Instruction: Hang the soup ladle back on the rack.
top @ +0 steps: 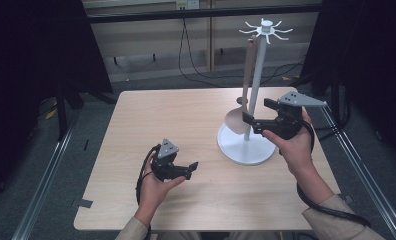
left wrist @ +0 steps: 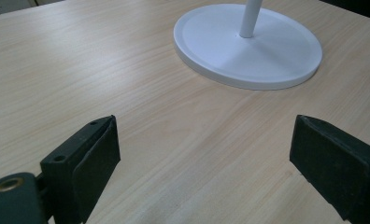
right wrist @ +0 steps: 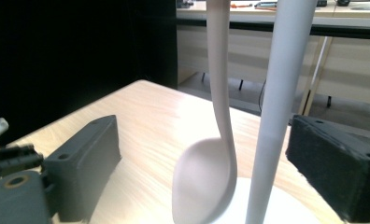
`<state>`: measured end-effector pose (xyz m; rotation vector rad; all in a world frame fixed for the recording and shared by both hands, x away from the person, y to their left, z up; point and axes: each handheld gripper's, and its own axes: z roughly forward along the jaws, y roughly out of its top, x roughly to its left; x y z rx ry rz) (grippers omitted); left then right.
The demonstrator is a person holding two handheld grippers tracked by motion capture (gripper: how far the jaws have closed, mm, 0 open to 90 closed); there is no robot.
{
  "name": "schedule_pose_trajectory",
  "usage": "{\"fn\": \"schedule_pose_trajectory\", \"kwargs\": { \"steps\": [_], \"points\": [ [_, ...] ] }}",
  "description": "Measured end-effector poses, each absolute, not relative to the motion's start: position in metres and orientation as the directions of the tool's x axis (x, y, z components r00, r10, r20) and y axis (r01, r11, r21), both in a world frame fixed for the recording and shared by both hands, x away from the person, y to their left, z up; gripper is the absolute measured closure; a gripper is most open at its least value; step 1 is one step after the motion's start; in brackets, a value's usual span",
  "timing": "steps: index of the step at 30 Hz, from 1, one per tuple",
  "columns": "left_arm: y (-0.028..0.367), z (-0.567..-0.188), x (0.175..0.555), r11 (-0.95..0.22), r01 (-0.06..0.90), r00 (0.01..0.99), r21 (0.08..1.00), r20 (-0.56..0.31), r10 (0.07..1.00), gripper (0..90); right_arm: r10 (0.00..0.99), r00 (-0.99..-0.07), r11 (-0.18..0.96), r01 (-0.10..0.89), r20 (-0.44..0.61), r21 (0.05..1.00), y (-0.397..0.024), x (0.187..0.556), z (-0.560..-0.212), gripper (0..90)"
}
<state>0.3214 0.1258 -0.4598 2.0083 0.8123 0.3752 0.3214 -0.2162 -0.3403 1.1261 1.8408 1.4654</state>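
Observation:
A white stand (top: 254, 85) with a ring of hooks on top rises from a round base (top: 236, 152) at the table's right. A pale ladle (top: 236, 120) hangs from one hook, its bowl just above the base. My right gripper (top: 257, 111) is at the pole at bowl height. In the right gripper view its jaws are open, with the ladle (right wrist: 206, 182) and the pole (right wrist: 276, 116) between them and neither pad touching. My left gripper (top: 191, 170) is held open and empty over the table's front left, facing the base (left wrist: 276, 56).
The light wooden table (top: 176, 120) is bare apart from the stand. Dark curtains hang at the left and right, metal rails run along the floor on both sides, and cables lie on the floor behind the table.

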Motion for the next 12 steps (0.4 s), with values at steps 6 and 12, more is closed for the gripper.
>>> {"fn": "schedule_pose_trajectory", "kwargs": {
  "steps": [6, 12],
  "points": [
    [0.125, -0.459, 0.322, -0.370, 0.395, 0.739, 0.841, -0.052, 0.671, 8.5, 0.846, -0.529, 0.099, 0.285, 0.070, 0.953, -0.213, 0.313, -0.355, 5.7],
    [0.124, -0.459, 0.322, -0.366, 0.398, 0.737, 0.841, -0.055, 0.674, 8.5, 0.842, -0.534, 0.097, 0.292, 0.078, 0.952, -0.212, 0.309, -0.363, 4.2]
  ]
}}
